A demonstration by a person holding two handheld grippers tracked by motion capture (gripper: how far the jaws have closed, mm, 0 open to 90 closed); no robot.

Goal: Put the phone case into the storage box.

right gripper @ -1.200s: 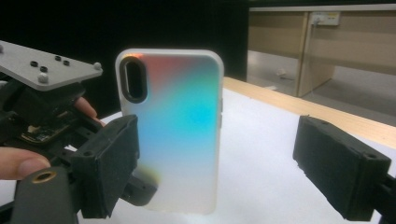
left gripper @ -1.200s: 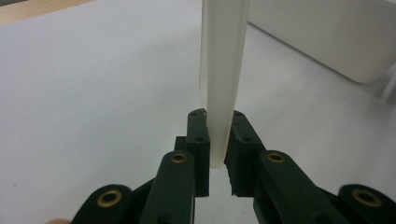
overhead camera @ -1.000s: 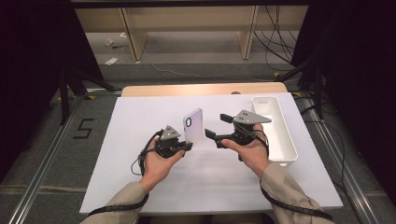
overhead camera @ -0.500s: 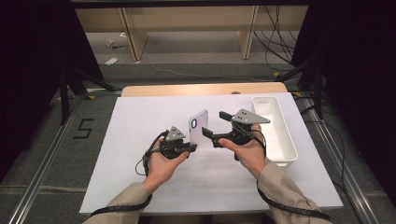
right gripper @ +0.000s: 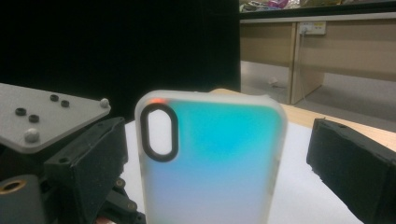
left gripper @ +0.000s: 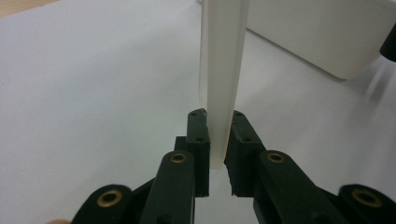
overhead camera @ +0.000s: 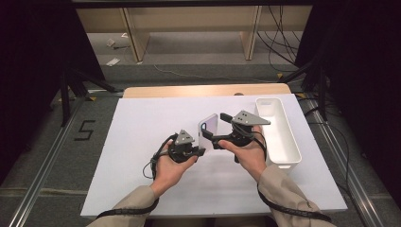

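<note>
Above the middle of the white desk [overhead camera: 142, 142], the left hand-held gripper [overhead camera: 201, 152] is clamped on the lower end of a translucent phone case [overhead camera: 208, 132] and holds it upright, clear of the surface. In the left gripper view the two black jaws pinch the case's thin edge [left gripper: 222, 93] from both sides, the pads pressed flat against it. The right hand-held gripper [overhead camera: 215, 131] sits just beside the case with its jaws spread wide; they have just been opening further, and the case stands between them with a gap on each side, so neither pad presses on it. In the right gripper view the case's back [right gripper: 210, 163] faces the camera (a pale wash of blue and cyan, with a dark-rimmed oval camera cutout near its upper left corner), and the left gripper's grey three-cornered plate [right gripper: 42, 119] shows close beside it. A long white tray [overhead camera: 283, 137] lies on the desk to the right of the right hand [overhead camera: 248, 153], near it but apart.
</note>
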